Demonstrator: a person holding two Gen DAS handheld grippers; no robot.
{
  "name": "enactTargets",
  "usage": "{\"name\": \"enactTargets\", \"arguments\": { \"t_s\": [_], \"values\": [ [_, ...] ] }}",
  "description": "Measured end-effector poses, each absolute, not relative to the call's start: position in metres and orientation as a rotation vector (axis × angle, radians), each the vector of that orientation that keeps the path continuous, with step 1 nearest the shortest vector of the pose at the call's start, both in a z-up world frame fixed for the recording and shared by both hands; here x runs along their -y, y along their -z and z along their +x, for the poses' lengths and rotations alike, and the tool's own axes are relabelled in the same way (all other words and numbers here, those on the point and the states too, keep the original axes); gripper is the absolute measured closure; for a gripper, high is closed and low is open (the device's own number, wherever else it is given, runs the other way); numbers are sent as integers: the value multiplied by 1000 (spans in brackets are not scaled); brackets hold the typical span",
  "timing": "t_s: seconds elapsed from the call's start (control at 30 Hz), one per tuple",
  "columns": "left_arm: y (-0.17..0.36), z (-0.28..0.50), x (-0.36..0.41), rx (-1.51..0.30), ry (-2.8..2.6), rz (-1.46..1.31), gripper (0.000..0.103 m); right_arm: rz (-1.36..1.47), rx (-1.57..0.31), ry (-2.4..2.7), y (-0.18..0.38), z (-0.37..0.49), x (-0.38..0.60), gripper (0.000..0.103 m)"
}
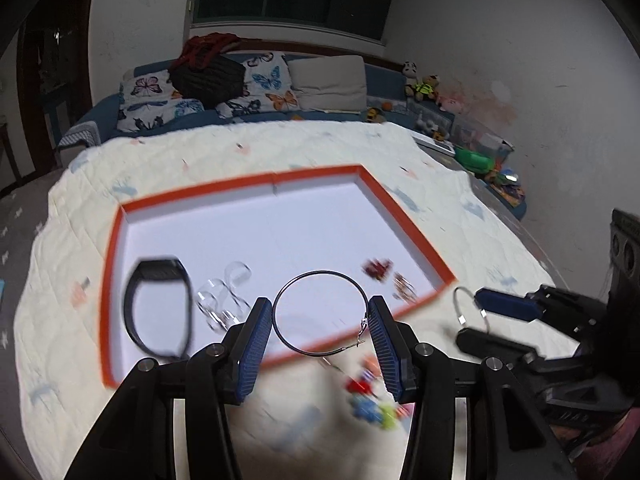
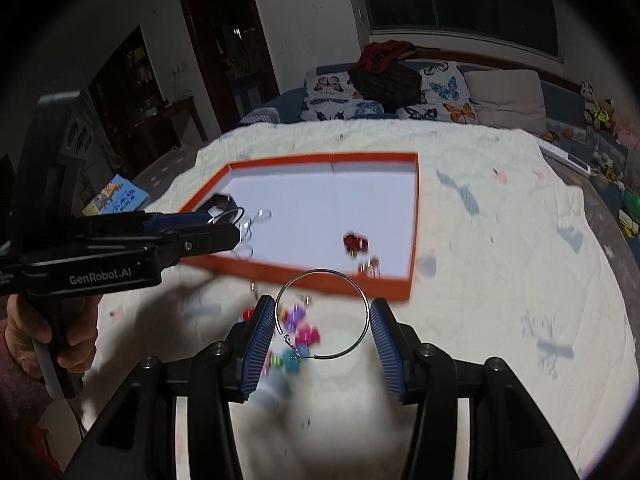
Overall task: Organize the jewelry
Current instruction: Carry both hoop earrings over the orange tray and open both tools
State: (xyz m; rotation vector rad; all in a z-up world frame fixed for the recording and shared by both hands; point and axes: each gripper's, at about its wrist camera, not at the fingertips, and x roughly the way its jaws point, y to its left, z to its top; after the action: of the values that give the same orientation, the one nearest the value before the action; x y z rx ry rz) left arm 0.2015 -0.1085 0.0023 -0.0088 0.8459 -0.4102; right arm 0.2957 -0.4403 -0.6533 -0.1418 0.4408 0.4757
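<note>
Between the ribbed blue pads of the left gripper [image 1: 320, 316], a thin dark wire hoop earring [image 1: 320, 314] sits clamped; the right gripper [image 2: 322, 322] pinches a matching silvery wire hoop [image 2: 322, 314]. Just beyond both lies a shallow, white-floored, orange-rimmed cardboard tray [image 1: 116, 240] on quilted cream bedding [image 1: 240, 148].

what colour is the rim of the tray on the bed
Orange, around a white inside; the tray rim shows best in the right wrist view.
</note>
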Motion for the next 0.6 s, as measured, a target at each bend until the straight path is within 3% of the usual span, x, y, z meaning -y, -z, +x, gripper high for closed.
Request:
{"name": "enactTargets", "arguments": {
  "t_s": [0.6],
  "values": [
    [38,346,84,-952,301,-25,51,-219,-521,-429,640,400,395,49]
  ]
}}
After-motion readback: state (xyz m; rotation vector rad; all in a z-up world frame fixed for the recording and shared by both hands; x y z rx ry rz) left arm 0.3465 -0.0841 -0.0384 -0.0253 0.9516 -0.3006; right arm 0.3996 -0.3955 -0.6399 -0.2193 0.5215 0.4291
